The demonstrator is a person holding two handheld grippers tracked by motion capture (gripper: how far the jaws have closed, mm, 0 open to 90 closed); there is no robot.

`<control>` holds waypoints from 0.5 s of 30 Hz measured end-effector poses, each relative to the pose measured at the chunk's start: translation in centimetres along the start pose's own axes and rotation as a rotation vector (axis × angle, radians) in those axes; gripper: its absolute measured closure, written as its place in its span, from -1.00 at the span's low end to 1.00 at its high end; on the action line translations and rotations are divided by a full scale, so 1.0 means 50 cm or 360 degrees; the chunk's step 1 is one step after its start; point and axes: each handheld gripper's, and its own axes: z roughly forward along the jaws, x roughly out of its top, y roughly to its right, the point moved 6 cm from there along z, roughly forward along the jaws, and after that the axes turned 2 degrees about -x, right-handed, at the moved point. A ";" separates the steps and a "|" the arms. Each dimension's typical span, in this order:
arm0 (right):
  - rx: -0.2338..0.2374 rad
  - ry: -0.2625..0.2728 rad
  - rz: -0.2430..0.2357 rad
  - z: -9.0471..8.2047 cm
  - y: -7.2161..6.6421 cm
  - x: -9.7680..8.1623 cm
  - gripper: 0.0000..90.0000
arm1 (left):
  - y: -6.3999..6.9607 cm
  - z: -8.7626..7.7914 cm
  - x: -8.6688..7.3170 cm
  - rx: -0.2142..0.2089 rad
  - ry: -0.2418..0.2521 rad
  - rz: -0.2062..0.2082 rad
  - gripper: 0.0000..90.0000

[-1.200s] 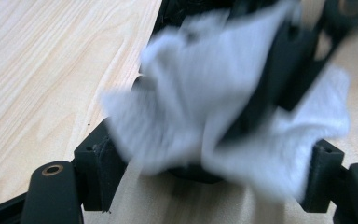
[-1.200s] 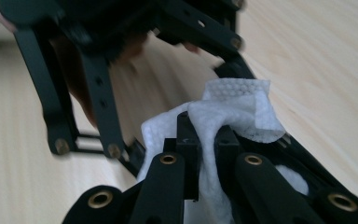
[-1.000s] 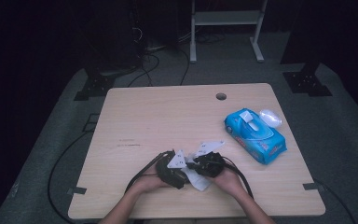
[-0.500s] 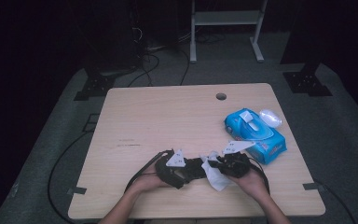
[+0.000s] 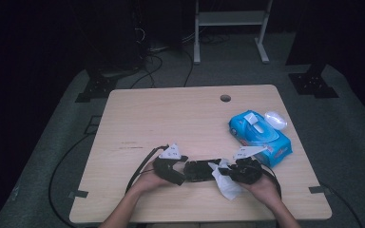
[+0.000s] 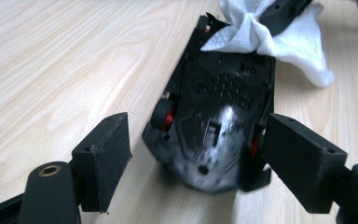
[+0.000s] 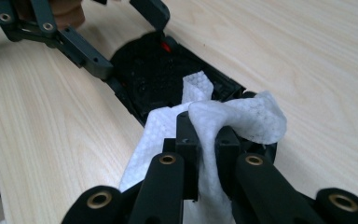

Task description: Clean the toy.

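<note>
Black toy car (image 6: pixel 214 126) is lying belly-up at the near edge of the light wood worktop (image 5: pixel 171 123); its far end is hiding under the white wipe (image 7: pixel 242 116). Right gripper (image 7: pixel 207 135) is pinching the wipe; left gripper (image 6: pixel 196 154) is straddling the car, contact unclear. Room beyond is staying dark.

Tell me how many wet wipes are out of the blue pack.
1: a white wipe pinched in the right tool, draped over the black toy car. More may be hidden inside the blue pack.
</note>
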 end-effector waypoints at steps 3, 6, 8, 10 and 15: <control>0.0003 0.0043 0.0018 -0.003 0.003 0.011 0.87 | -0.005 0.005 -0.001 -0.0026 0.0014 -0.0060 -0.47; -0.0013 0.0054 0.0028 0.000 0.006 0.014 0.87 | -0.006 0.009 -0.001 -0.0060 0.0017 -0.0114 -0.47; -0.0029 0.0058 0.0016 0.000 0.007 0.017 0.86 | -0.006 0.010 -0.003 -0.0070 0.0013 -0.0121 -0.47; -0.0008 0.0089 0.0038 -0.006 0.011 0.024 0.86 | -0.004 0.012 -0.006 -0.0072 -0.0003 -0.0098 -0.43; -0.0016 0.0187 0.0109 -0.030 0.030 0.044 0.87 | 0.000 0.016 -0.005 -0.0064 -0.0021 -0.0063 -0.43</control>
